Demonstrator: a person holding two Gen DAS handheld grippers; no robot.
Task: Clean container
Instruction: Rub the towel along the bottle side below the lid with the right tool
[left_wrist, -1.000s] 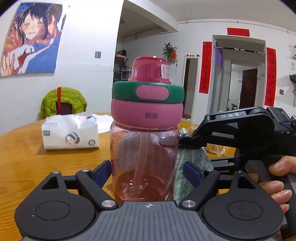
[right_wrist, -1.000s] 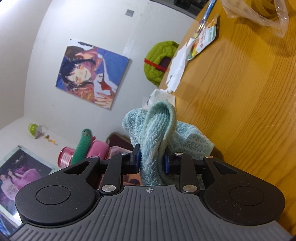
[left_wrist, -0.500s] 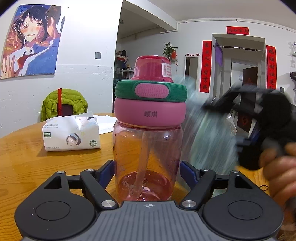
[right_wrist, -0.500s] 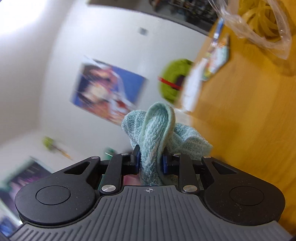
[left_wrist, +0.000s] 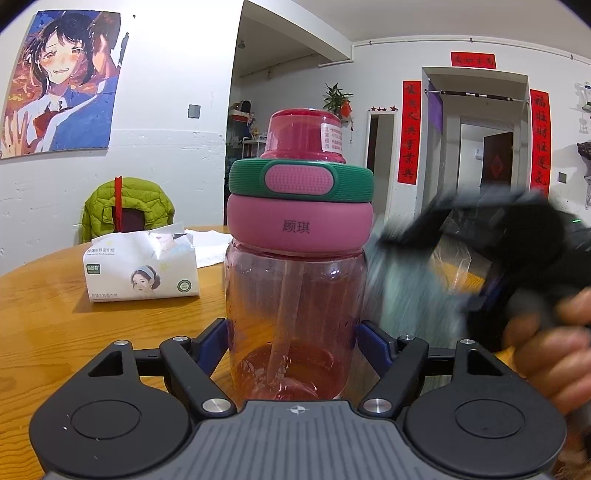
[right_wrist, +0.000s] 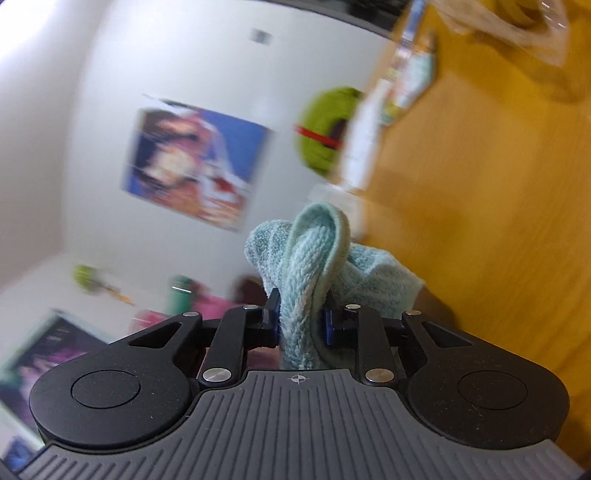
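Item: pink bottle (left_wrist: 295, 295), lid on, upright on the counter (left_wrist: 44, 314), clamped low between the left hand-held gripper (left_wrist: 293, 341) fingers so it is steadied. Right hand-held gripper (right_wrist: 300, 323) is closed on a folded teal cloth (right_wrist: 314, 258), blurred beside the bottle's right wall, presumably for wiping.

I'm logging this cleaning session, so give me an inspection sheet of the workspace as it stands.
Surface: wooden table, bare near the bottle.
Job's things: pink bottle upright, lid on; teal cloth bunched.
Clutter: tissue pack, papers, plastic bag.
Grippers: left gripper closed on the bottle; right gripper clamps the cloth, blurred.
Cables: nothing seen.
Surroundings: poster, green jacket on chair, red door banners.
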